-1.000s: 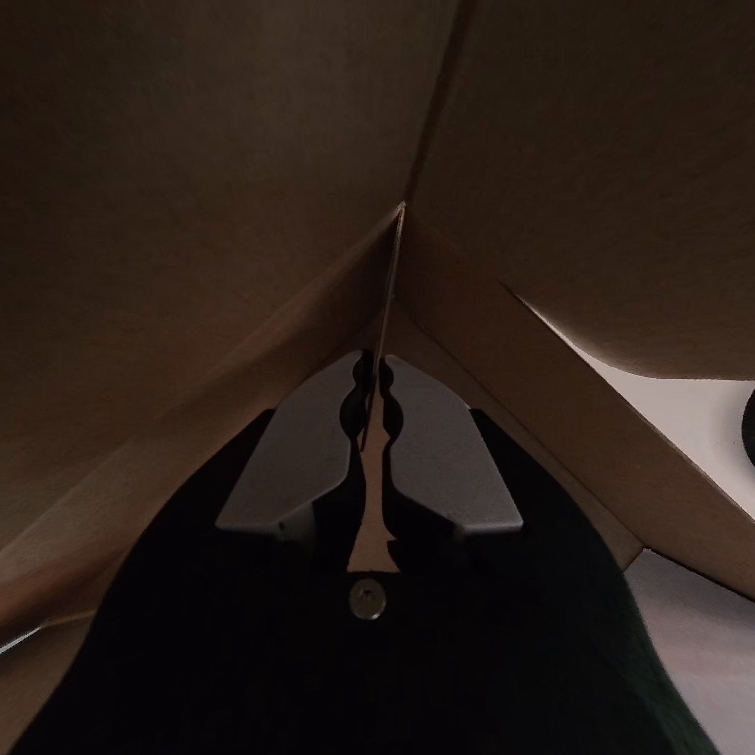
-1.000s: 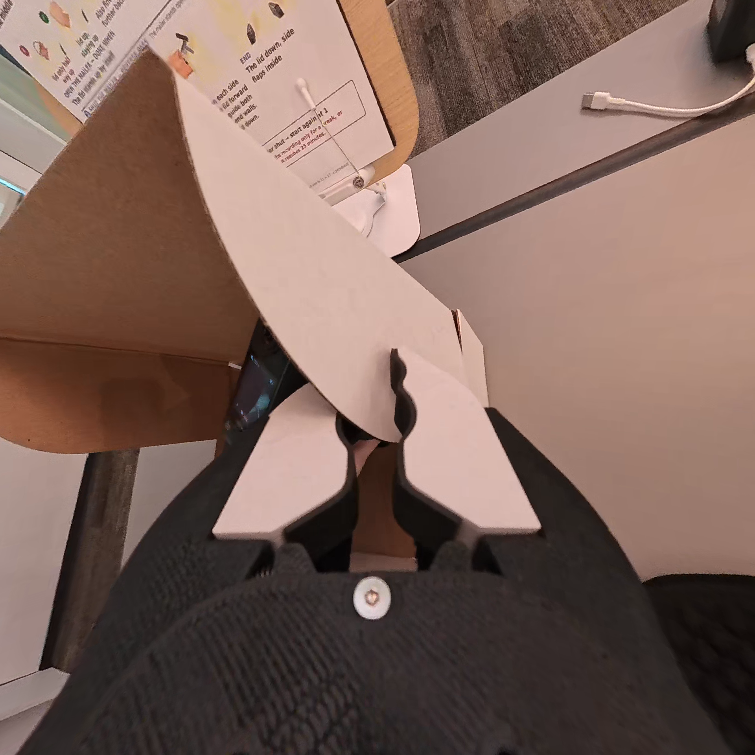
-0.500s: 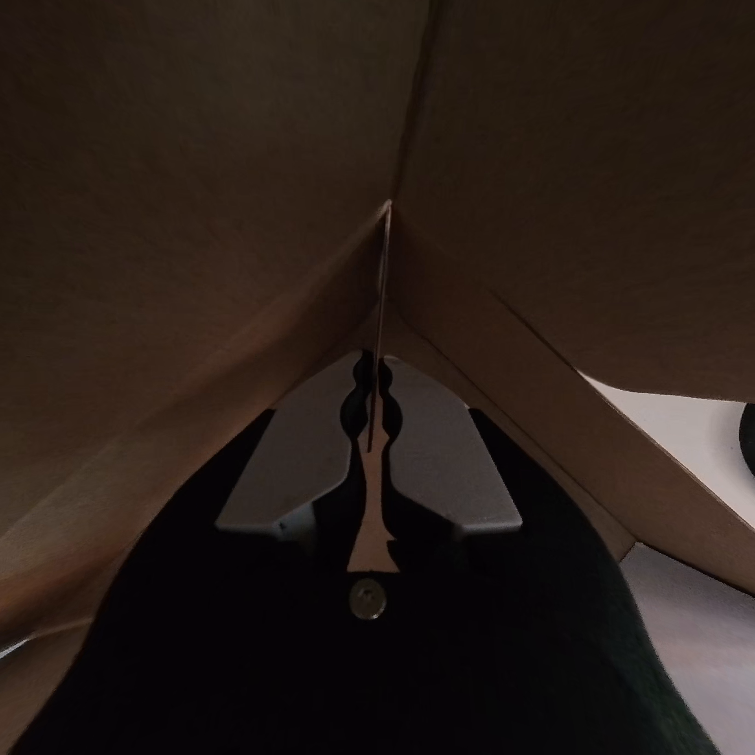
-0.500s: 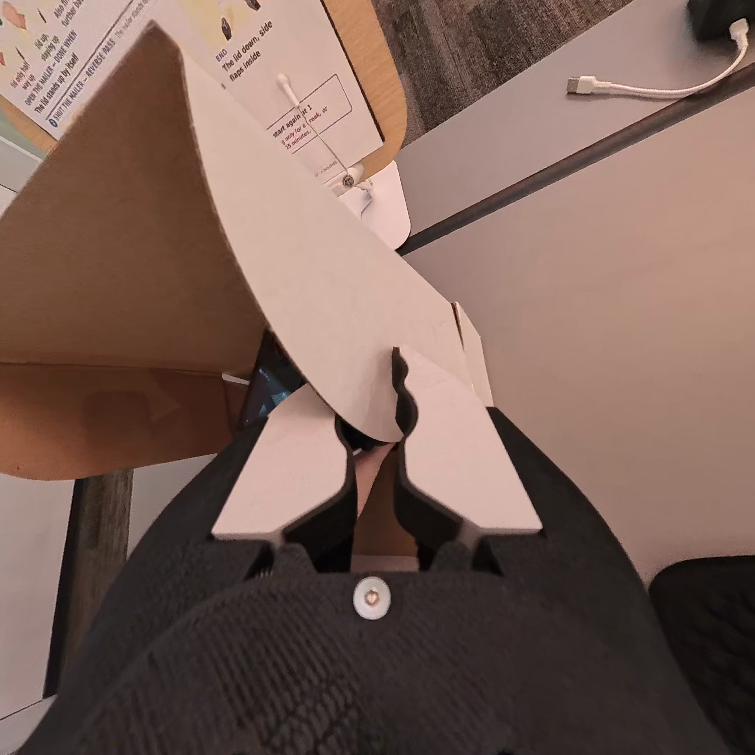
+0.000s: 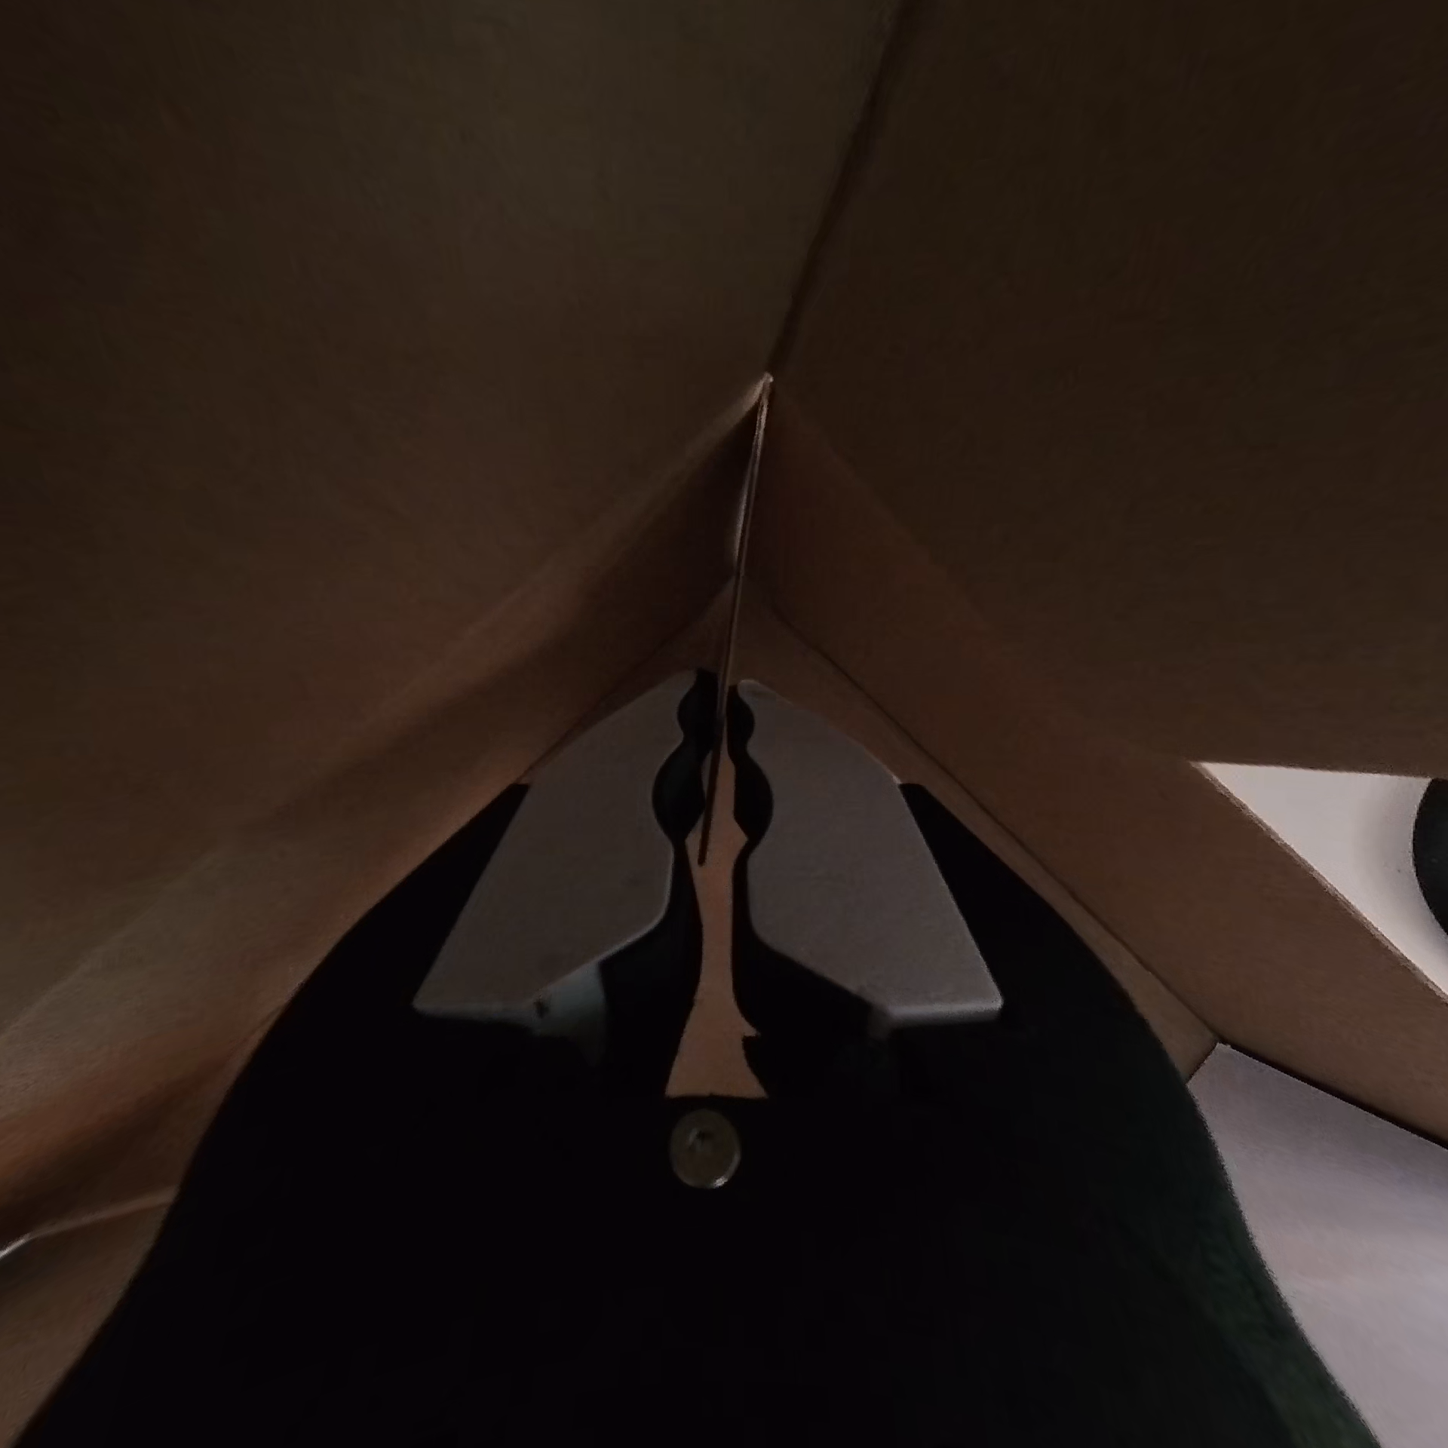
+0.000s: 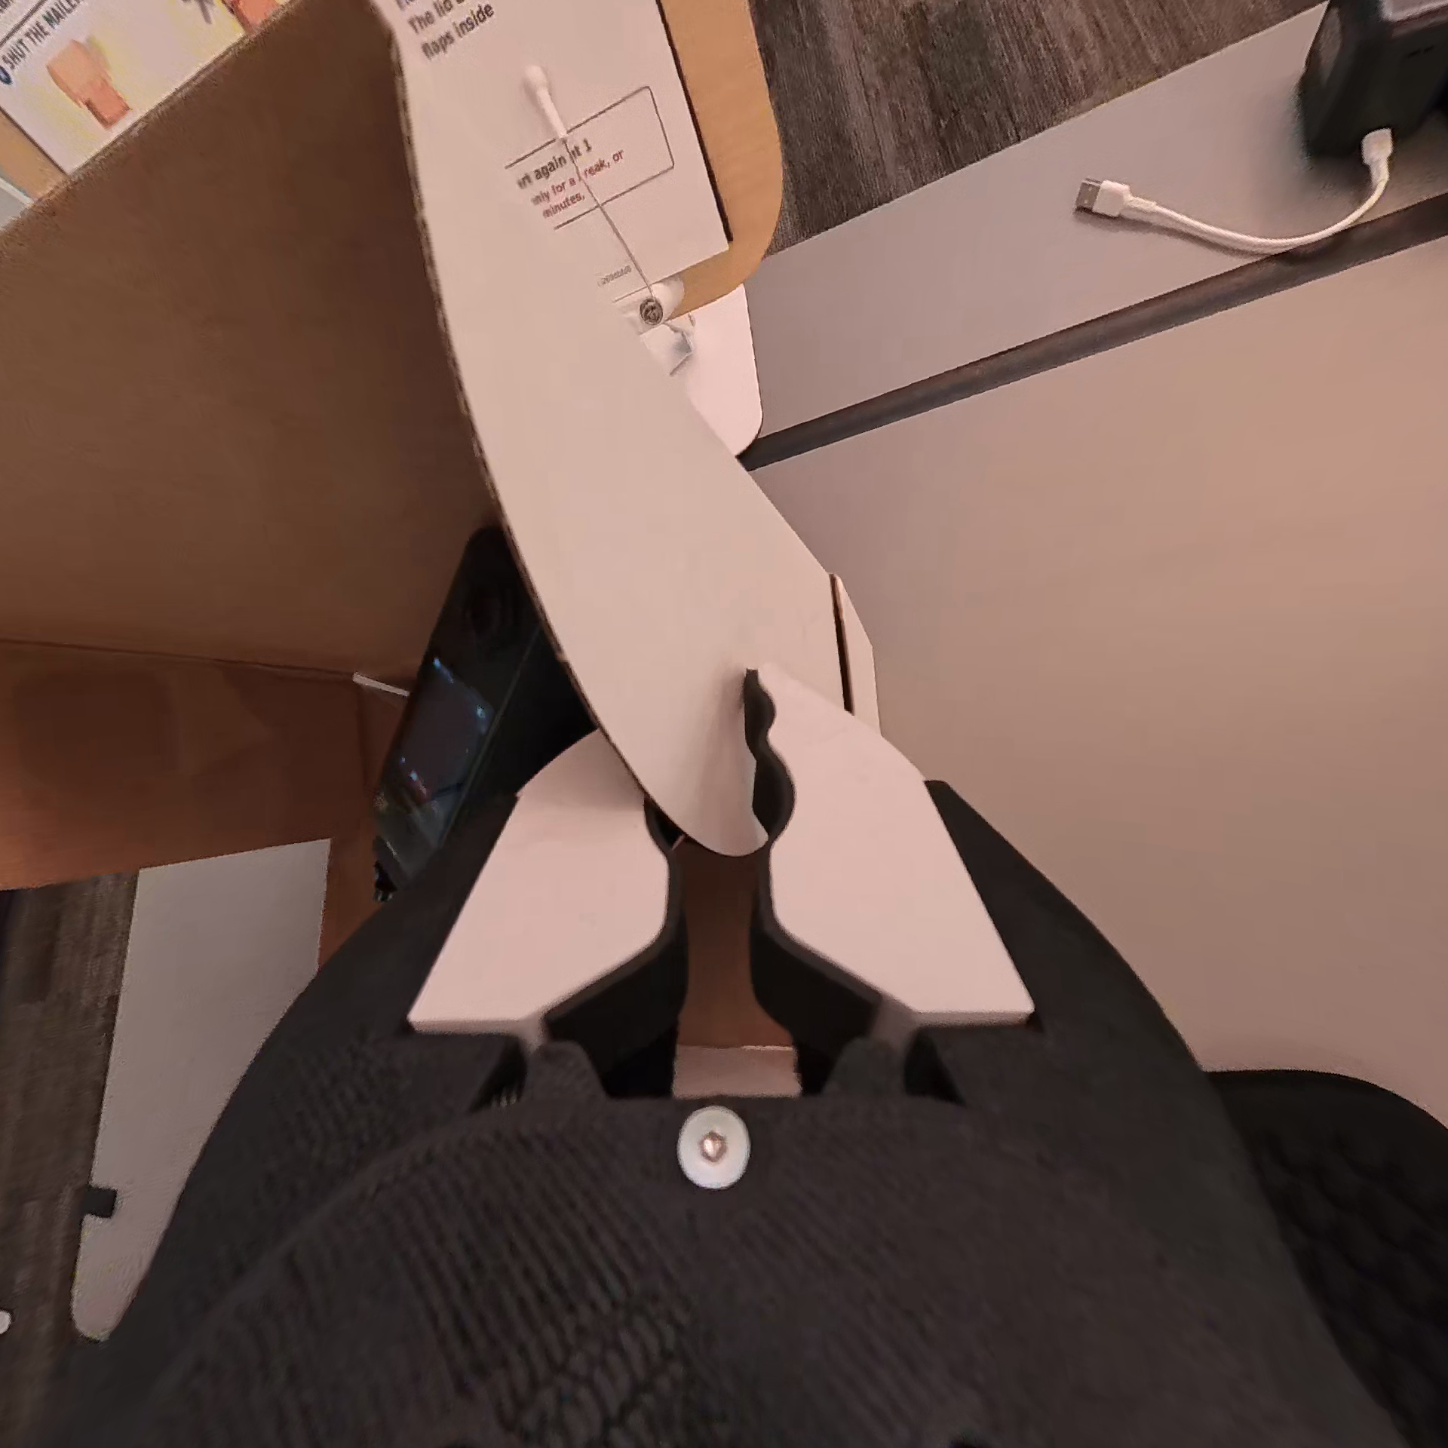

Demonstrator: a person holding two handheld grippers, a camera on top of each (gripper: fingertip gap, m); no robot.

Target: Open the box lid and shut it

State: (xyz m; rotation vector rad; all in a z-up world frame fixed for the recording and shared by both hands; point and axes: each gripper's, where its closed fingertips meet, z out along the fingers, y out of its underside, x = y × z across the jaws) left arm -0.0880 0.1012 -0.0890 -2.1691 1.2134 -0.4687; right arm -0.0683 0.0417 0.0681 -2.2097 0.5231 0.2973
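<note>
grey desk (image 6: pixel 1136 627) lies under the raised cardboard lid (image 6: pixel 235 392); right gripper (image 6: pixel 717 783) is nearly closed, pinching its rounded white side flap (image 6: pixel 627 564), left gripper (image 5: pixel 714 752) likewise nipping a thin flap edge (image 5: pixel 740 564); best move both together, keeping flaps unbent

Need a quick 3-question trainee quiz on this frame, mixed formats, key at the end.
1. True or false: the right claw is shut on the white rounded flap of the box lid.
2. What does the left claw pinch? A) a cable B) a thin cardboard edge C) nothing
3. Fill in: the loose white cable lies on the grey ____ at upper right.

Key: 1 true; 2 B; 3 table.
</note>
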